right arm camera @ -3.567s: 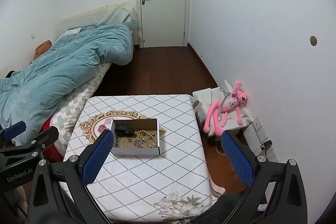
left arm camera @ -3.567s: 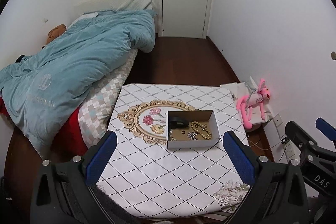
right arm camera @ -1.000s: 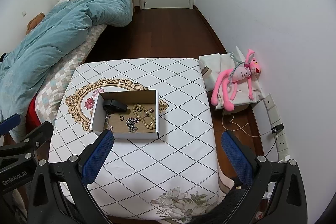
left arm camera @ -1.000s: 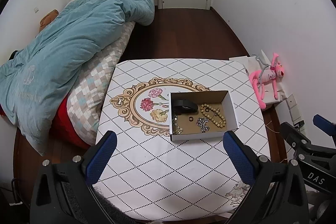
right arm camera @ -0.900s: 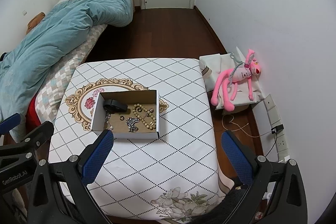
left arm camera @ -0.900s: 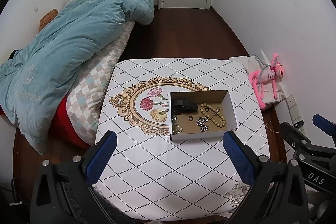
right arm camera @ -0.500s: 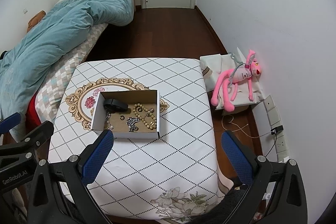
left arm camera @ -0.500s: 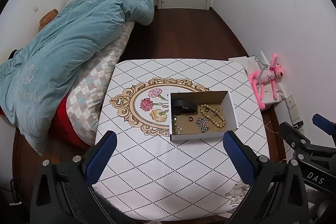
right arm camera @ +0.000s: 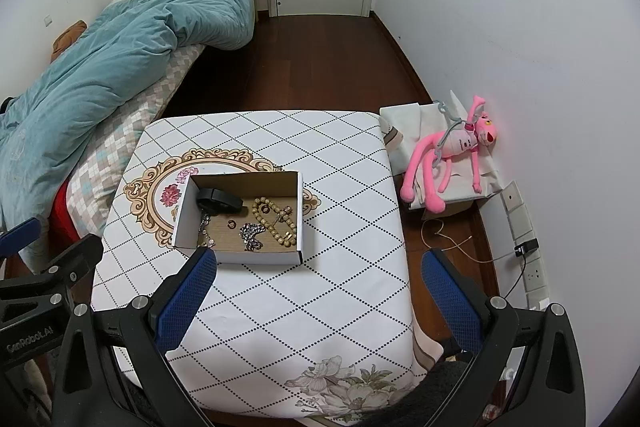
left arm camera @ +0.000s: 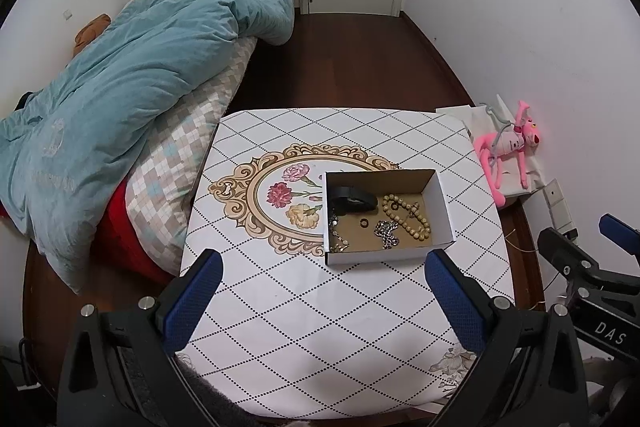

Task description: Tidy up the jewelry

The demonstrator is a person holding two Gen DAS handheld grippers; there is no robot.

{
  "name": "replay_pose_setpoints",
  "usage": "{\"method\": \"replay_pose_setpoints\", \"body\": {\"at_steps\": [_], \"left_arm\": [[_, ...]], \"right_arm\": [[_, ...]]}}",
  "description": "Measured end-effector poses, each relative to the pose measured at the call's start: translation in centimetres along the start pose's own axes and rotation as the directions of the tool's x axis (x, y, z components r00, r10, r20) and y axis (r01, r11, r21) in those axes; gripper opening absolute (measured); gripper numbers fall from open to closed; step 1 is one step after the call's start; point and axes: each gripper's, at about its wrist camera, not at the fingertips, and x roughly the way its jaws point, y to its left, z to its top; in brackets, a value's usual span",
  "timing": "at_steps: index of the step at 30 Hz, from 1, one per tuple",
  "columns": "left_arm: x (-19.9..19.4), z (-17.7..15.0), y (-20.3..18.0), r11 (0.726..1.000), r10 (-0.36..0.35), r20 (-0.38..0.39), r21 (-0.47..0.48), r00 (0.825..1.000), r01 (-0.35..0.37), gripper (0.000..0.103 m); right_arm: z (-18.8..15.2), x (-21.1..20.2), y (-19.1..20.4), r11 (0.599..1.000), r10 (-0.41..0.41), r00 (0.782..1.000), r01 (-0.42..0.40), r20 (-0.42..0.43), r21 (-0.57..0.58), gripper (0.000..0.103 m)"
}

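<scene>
While "DAS" marks the right hand-held gripper (left arm camera: 576, 239), "GenRobot.AI" marks the left hand-held gripper (right arm camera: 52, 247).

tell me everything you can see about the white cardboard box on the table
The shallow white cardboard box has no lid, white walls outside and in, and a brown floor. It sits flat on the diamond-patterned tablecloth, partly over its gold-framed flower medallion. Inside lie a black band-like object at the back left, a tan beaded bracelet on the right, a silver chain, a small dark ring and another chain along the left wall. Neither gripper touches it.
</scene>
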Motion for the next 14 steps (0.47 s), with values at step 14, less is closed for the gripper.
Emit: {"method": "replay_pose_setpoints", "body": {"at_steps": [14], "left_arm": [[0.28,-0.5,0.65,1.0,-0.009,-0.002,-0.008,1.0,0.009,0.103]], "right_arm": [[-0.04,0.02,-0.46,1.0,-0.003,1.0,0.003,-0.007,-0.004,0.103]]}}
